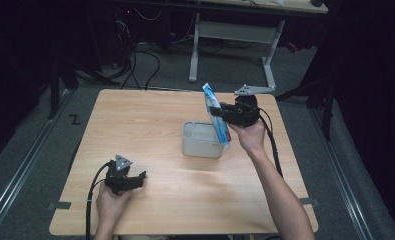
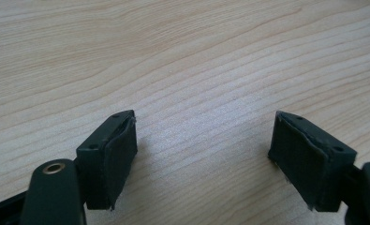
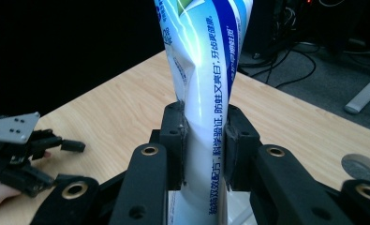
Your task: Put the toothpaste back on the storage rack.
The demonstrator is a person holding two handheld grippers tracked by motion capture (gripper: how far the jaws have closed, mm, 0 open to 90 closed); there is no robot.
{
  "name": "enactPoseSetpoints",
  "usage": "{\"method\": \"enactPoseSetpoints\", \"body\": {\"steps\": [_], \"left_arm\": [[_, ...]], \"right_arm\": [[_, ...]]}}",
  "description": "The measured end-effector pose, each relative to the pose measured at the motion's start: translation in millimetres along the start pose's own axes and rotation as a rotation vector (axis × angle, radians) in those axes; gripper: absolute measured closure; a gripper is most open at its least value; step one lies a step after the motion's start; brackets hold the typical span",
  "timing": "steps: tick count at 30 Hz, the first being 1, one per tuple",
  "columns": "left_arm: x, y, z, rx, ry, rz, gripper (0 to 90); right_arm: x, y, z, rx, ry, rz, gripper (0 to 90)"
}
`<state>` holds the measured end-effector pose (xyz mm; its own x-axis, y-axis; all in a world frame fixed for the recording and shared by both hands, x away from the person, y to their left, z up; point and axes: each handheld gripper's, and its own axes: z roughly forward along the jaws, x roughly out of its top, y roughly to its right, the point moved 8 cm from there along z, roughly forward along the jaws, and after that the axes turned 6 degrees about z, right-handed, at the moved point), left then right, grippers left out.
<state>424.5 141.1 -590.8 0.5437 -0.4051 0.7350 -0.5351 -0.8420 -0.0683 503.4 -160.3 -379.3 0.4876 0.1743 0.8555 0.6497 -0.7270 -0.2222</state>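
Observation:
A white and blue toothpaste tube (image 1: 216,116) is held upright and tilted above the right side of a grey box (image 1: 201,139) near the middle of the table. My right gripper (image 1: 221,113) is shut on the tube's middle; in the right gripper view the tube (image 3: 202,84) is squeezed between the two pads (image 3: 235,150), its lower end over the box. My left gripper (image 1: 137,179) rests low on the table near the front left edge, jaws open. In the left gripper view the left gripper (image 2: 203,140) has bare wood between its pads (image 2: 122,154).
The wooden table (image 1: 150,115) has dark floor on all sides. A white-legged desk (image 1: 232,32) and cables stand beyond its far edge. A round grey disc (image 3: 360,168) lies on the table in the right gripper view.

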Motion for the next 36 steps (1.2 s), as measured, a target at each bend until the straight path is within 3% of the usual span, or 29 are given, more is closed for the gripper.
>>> {"method": "enactPoseSetpoints", "body": {"steps": [15,25,36], "left_arm": [[-0.1,-0.1,-0.1,0.000,-0.001,0.001,23.4],[-0.1,-0.1,-0.1,-0.001,-0.001,0.001,23.4],[-0.1,0.1,-0.1,-0.003,-0.001,0.002,23.4]], "right_arm": [[13.0,2.6,32.2,-0.032,0.027,0.005,72.8],[20.6,3.9,43.2,-0.045,0.058,0.010,72.6],[13.2,6.2,59.9,-0.088,0.024,-0.005,72.2]]}}
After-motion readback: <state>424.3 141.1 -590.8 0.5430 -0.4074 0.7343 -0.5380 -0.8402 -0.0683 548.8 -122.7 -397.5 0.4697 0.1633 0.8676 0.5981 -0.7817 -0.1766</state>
